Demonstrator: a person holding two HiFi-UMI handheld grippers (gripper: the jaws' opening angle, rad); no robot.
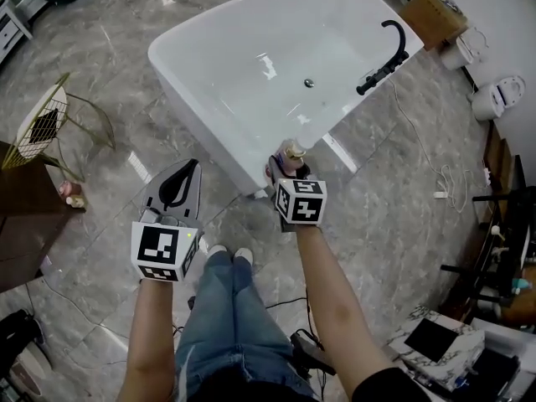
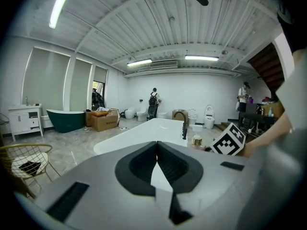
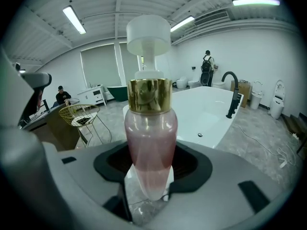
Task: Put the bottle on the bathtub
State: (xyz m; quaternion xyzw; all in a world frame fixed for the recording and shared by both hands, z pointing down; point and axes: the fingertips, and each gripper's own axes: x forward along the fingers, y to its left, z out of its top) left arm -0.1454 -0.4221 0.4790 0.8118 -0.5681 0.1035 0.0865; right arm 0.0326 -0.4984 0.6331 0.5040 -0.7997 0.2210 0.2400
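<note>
A pink pump bottle point(image 3: 150, 138) with a gold collar and white pump head stands upright between the jaws of my right gripper point(image 3: 149, 176), which is shut on it. In the head view the bottle point(image 1: 292, 152) and right gripper point(image 1: 289, 170) hover just off the near corner of the white bathtub point(image 1: 209, 99), close to its rim. My left gripper point(image 1: 177, 182) is held lower left over the floor, jaws shut with nothing in them point(image 2: 157, 169). The left gripper view shows the bathtub point(image 2: 144, 135) ahead and the bottle point(image 2: 196, 141) at right.
A black faucet point(image 1: 387, 55) rises from the tub's far right rim. A gold wire chair point(image 1: 50, 124) and a dark wooden table point(image 1: 25, 216) stand at left. Toilets point(image 1: 498, 97) and a cardboard box point(image 1: 434, 15) lie at right. A white cable point(image 1: 435, 174) trails on the marble floor.
</note>
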